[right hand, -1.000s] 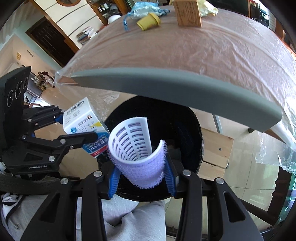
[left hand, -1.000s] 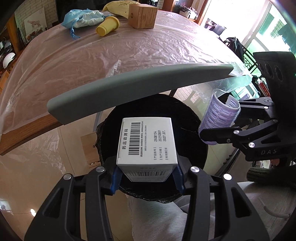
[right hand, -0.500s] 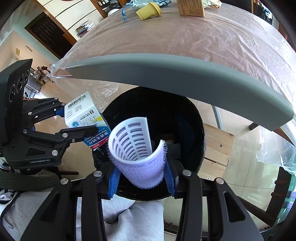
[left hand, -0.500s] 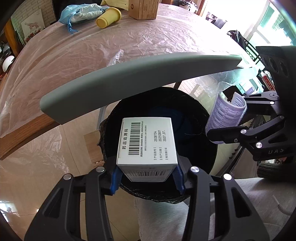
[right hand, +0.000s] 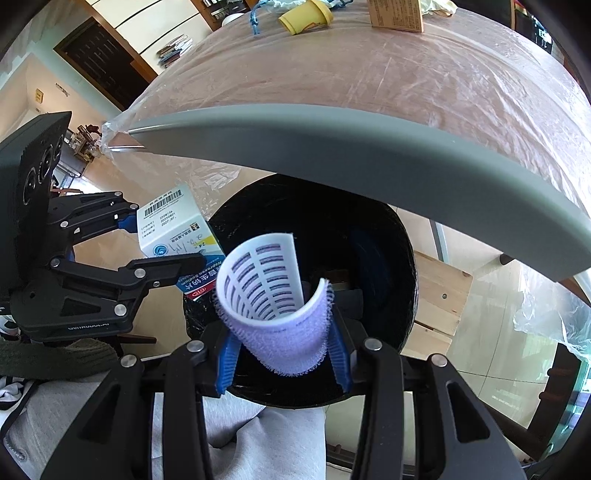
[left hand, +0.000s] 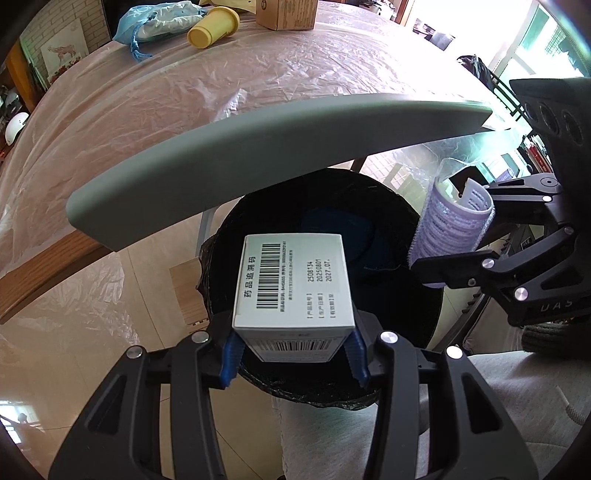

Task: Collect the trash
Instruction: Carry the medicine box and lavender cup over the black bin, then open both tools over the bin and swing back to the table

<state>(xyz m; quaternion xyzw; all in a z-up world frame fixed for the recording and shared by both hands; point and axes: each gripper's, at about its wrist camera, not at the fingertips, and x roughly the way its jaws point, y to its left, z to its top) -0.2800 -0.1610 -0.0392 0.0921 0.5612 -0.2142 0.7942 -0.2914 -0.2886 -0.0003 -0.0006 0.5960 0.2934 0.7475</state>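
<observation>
My left gripper (left hand: 293,356) is shut on a white medicine box (left hand: 293,282) with a barcode, held above the mouth of a black-lined trash bin (left hand: 402,218). My right gripper (right hand: 282,360) is shut on a lilac hair roller (right hand: 275,295), held over the same bin (right hand: 388,266). In the left wrist view the roller (left hand: 448,221) and right gripper (left hand: 480,236) hang at the bin's right rim. In the right wrist view the box (right hand: 173,230) and left gripper (right hand: 162,243) sit at the bin's left rim. The bin's grey lid (left hand: 258,147) stands raised behind it.
A plastic-covered table (left hand: 147,99) stretches behind the bin, with a yellow cup (left hand: 212,26), a blue bag (left hand: 155,22) and a cardboard box (left hand: 288,14) at its far edge. A person's grey trouser leg (right hand: 266,435) lies below the bin. A wooden stool (right hand: 439,295) stands to the right.
Both grippers have edged a little closer over the bin's mouth, and the table items have slid up in both views. Both grips are unchanged.
</observation>
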